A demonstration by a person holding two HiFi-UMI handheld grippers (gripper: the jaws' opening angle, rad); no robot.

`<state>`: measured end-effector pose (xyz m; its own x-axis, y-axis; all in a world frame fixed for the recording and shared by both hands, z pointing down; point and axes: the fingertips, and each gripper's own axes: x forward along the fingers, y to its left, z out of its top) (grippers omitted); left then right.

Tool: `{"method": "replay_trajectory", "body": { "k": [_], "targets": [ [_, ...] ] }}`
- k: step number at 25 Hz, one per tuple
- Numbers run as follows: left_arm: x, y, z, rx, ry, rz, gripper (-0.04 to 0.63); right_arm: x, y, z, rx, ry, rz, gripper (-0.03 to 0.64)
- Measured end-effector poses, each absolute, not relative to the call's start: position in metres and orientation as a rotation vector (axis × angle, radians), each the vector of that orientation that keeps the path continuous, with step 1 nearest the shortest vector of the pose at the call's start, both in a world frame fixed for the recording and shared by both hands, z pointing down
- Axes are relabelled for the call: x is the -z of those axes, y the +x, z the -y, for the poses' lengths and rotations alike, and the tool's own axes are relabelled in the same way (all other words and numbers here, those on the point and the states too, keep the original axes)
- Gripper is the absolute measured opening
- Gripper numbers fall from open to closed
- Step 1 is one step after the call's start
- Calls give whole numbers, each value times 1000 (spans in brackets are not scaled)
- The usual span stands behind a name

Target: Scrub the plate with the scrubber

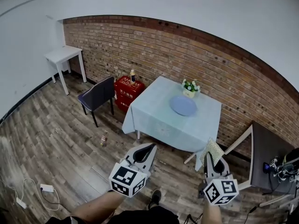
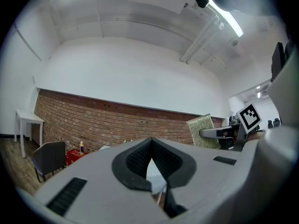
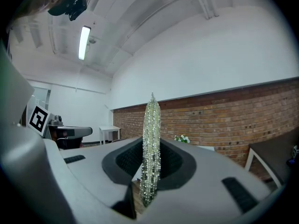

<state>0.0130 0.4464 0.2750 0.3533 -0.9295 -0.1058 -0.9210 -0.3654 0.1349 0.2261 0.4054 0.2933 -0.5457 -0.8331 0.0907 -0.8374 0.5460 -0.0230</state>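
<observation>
A blue plate [image 1: 183, 105] lies on a table with a pale blue cloth [image 1: 159, 122], well ahead of both grippers. My right gripper [image 1: 212, 164] is shut on a flat, glittery green scrubber [image 1: 214, 151], seen edge-on between the jaws in the right gripper view [image 3: 151, 148]. The scrubber [image 2: 202, 130] also shows in the left gripper view, at the right. My left gripper [image 1: 145, 152] is shut with nothing in it; its pads [image 2: 161, 160] meet at the tips. Both grippers hover over the floor, short of the table's near edge.
A small pot of white flowers [image 1: 190, 87] stands behind the plate by the brick wall. A dark chair [image 1: 97, 96], red crates [image 1: 128, 91] with a bottle [image 1: 132, 75] on top, and a white side table [image 1: 63, 56] are at the left. A bottle [image 1: 103, 138] lies on the floor.
</observation>
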Motion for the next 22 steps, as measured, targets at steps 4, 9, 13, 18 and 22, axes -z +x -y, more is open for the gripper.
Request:
{"method": "replay_trajectory", "body": {
  "k": [4, 9, 13, 18, 22],
  "targets": [
    [-276, 13, -410, 218, 2525, 1749, 9, -293, 223, -369, -133, 1443, 2723, 71],
    [-274, 24, -363, 262, 2497, 1736, 9, -298, 235, -322, -144, 1422, 2713, 71],
    [-267, 36, -325, 252, 2507, 1741, 9, -294, 246, -285, -149, 1421, 2714, 71],
    [-266, 53, -282, 230, 2512, 1724, 9, -298, 261, -242, -167, 1416, 2720, 71],
    [-274, 66, -247, 168, 2486, 1721, 9, -301, 277, -212, -180, 1424, 2725, 71]
  ]
}}
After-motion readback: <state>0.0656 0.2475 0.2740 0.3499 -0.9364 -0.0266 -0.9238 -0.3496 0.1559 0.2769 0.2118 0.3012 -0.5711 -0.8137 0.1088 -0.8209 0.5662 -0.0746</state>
